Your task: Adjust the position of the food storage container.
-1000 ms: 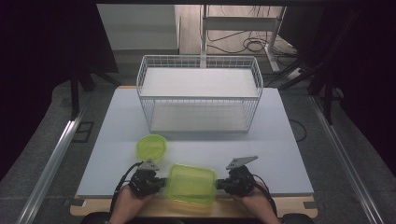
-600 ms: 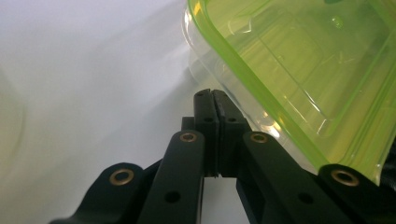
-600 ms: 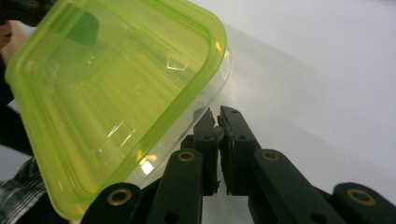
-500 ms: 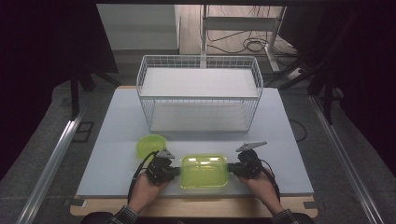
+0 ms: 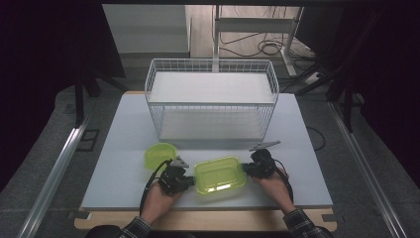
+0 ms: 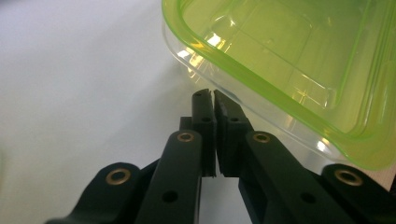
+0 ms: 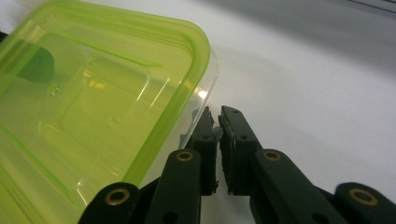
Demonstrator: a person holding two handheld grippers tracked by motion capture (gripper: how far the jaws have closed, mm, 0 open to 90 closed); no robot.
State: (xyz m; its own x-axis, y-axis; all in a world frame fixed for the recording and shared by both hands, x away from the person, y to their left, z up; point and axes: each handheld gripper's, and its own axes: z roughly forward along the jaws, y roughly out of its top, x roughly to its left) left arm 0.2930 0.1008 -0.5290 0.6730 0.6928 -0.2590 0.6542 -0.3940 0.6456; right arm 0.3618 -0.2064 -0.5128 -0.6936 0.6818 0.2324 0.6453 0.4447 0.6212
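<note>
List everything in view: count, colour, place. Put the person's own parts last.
rectangular container: 1, clear with lime-green lid, near edge of the table, between the two grippers
round container: 1, lime-green, on the table left of the rectangular one
wire basket: 1, white, far half of the table
table: 1, pale grey top
cables: several, dark, on the floor beyond the table
left gripper: 1, black, jaws shut at the rectangular container's left end
right gripper: 1, black, jaws shut at its right end
hands: 2, at the near edge
</note>
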